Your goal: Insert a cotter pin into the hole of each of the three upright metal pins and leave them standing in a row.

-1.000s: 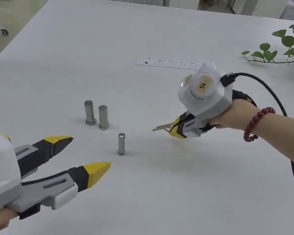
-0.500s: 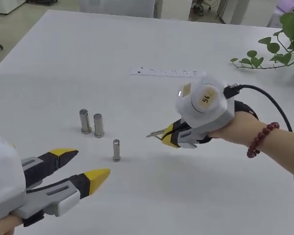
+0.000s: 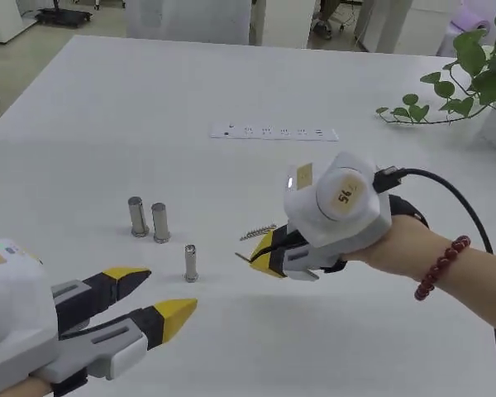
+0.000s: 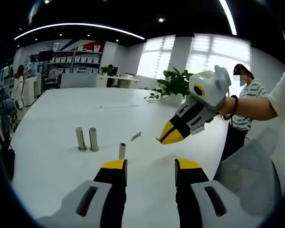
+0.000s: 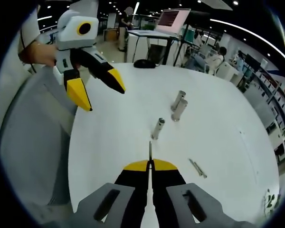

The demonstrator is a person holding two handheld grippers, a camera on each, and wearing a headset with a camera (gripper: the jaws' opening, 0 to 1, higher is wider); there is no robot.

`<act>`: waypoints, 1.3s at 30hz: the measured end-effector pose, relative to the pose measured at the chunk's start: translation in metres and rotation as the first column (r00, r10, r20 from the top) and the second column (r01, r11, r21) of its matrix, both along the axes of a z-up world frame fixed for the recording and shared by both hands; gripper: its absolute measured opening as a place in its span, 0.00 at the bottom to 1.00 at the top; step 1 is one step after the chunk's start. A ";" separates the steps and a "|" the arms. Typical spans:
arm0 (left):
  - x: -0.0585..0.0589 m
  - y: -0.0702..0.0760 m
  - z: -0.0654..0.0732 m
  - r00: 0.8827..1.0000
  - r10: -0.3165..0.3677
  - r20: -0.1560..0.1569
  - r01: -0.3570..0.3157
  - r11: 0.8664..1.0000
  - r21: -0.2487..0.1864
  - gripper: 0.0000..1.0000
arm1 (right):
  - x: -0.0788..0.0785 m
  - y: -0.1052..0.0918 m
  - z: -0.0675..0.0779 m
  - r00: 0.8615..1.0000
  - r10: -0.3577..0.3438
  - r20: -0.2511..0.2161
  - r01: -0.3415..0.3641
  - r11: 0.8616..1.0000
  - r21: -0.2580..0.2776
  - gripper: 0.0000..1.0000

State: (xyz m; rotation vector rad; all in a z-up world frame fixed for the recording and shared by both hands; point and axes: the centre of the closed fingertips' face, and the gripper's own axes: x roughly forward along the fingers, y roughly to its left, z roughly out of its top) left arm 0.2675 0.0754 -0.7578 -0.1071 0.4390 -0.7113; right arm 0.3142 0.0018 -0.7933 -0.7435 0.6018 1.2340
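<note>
Right gripper (image 5: 151, 164) is clenched on a thin cotter pin (image 5: 150, 151), which sticks straight out past the shut yellow tips. In the head view it hovers at centre frame over the white table (image 3: 355, 331), tips aimed left toward the lone metal pin (image 3: 191, 263). That pin stands upright just left of centre. The other two metal pins (image 3: 159, 222) stand close together further up-left, apart from it, so no tidy row is formed. None of the three appears to carry a cotter pin. A loose cotter pin (image 3: 258, 231) lies flat on the table just above the right gripper's tips. Left gripper (image 3: 169, 289) sits lower left, jaws spread and holding nothing, near the lone metal pin but not touching it. Power strip (image 3: 273, 131) upper centre and plant (image 3: 467, 78) upper right are both well clear. Step in hand, as judged: bring the held cotter pin to the lone metal pin's cross hole. The hole is too small to make out, so its facing can't be told. To do it well, the left gripper should clamp the lone metal pin low on its body, leaving the top free. The right gripper should level the cotter pin with the hole, line up along its axis, and push slow and straight. Risks: a side nudge topples the unsupported pin, or the thin cotter pin twists in the jaws.
</note>
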 end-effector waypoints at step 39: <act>-0.015 -0.025 0.014 0.989 -0.032 -0.146 -0.010 0.960 -0.281 0.04 | -0.064 0.048 0.032 0.984 0.168 0.050 -0.175 0.965 0.193 0.02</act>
